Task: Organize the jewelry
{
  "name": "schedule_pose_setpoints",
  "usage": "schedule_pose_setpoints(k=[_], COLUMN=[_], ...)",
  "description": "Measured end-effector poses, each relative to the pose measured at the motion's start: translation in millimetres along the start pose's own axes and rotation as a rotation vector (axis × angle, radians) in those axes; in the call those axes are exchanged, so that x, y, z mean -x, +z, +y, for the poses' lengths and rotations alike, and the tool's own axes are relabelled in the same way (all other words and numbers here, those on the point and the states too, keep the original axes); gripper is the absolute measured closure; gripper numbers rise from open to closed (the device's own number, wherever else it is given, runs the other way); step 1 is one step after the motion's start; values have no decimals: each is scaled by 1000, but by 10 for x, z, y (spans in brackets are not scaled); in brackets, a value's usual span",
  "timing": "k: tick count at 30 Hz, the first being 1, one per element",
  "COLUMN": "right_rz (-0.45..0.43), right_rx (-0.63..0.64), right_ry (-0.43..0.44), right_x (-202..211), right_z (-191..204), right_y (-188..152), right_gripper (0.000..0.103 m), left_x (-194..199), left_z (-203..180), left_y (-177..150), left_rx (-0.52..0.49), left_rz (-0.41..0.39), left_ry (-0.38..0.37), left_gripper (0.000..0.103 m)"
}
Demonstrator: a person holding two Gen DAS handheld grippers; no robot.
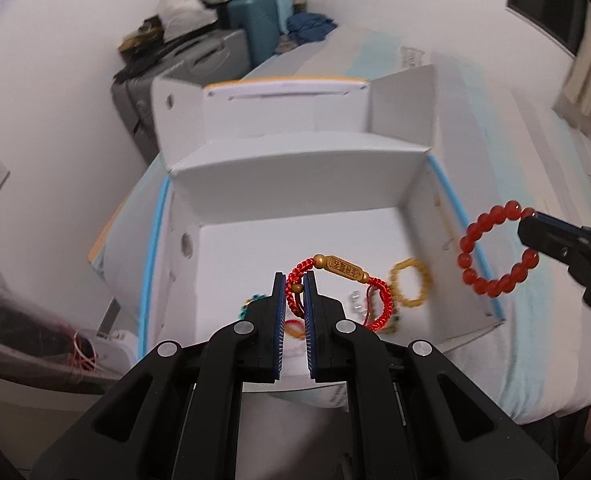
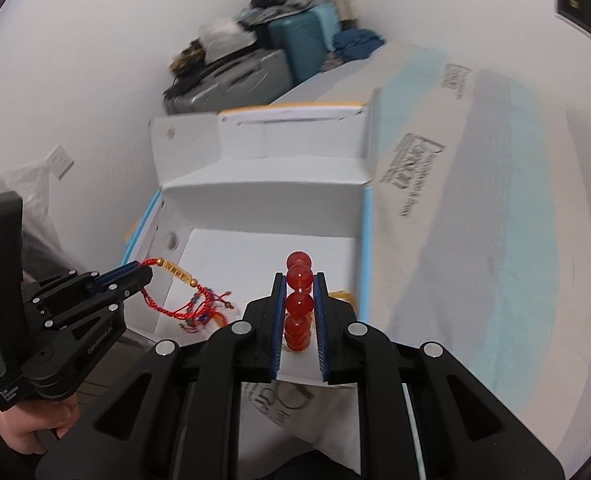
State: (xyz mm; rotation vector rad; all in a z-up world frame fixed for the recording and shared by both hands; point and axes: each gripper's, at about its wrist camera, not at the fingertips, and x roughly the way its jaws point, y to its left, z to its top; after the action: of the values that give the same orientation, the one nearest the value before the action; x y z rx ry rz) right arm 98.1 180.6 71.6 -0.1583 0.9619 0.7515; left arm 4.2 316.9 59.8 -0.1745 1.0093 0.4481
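over box [image 1: 295, 248], bracelet [image 1: 337, 276] in tool [image 1: 294, 280]

Left claw [image 1: 294, 280] clamped shut; right claw [image 2: 300, 280] clamped, angled down

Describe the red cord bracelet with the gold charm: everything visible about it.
The red cord bracelet is braided red cord threaded through an oblong gold-coloured charm with embossed characters, flanked by small gold beads. The left gripper is shut on the cord beside a bead, so it hangs as a loop above the open white box, with loose tails dangling. Nothing else visibly touches it.
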Motion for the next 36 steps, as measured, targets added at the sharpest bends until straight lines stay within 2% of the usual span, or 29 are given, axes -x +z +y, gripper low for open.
schedule_pose_setpoints(k=[5, 14, 22, 30, 31, 32, 33, 34, 36], right_rz=[92, 222, 265, 263, 257, 245, 222, 200, 163], right_rx=[17, -5, -15, -16, -17, -18, -18, -18, -20], right_ry=[-7, -37, -42, -47, -45, -46, -52, -52, -48], right_x=[-486, -1114, -1364, -1363, -1334, -1297, -1235, -1168, -1006], right_z=[165, 81, 17, 23, 24, 23, 23, 25, 28], right_y=[-22, -104, -142, -140, -133, -124, -111, -107, -87], right_gripper=[90, 90, 90, 86, 79, 67, 62, 55, 44], left_x=[-314, -822, -1098, -1116, -1100, -1058, -1004, -969, -828], left_z=[211, 309, 291, 309, 312, 308, 304, 306, 288], left_y=[-26, -58, -65, -81, -85, -85, -84, -82, -87], left_rx=[23, 21, 9, 9, 12, 13, 15, 16, 17], left_rz=[71, 179, 236, 238, 235, 222, 204, 189, 149], left_ry=[5, 36, 51, 72, 72, 75, 77, 78, 79], left_gripper=[95, 95, 95, 89, 80, 74, 63, 58, 43])
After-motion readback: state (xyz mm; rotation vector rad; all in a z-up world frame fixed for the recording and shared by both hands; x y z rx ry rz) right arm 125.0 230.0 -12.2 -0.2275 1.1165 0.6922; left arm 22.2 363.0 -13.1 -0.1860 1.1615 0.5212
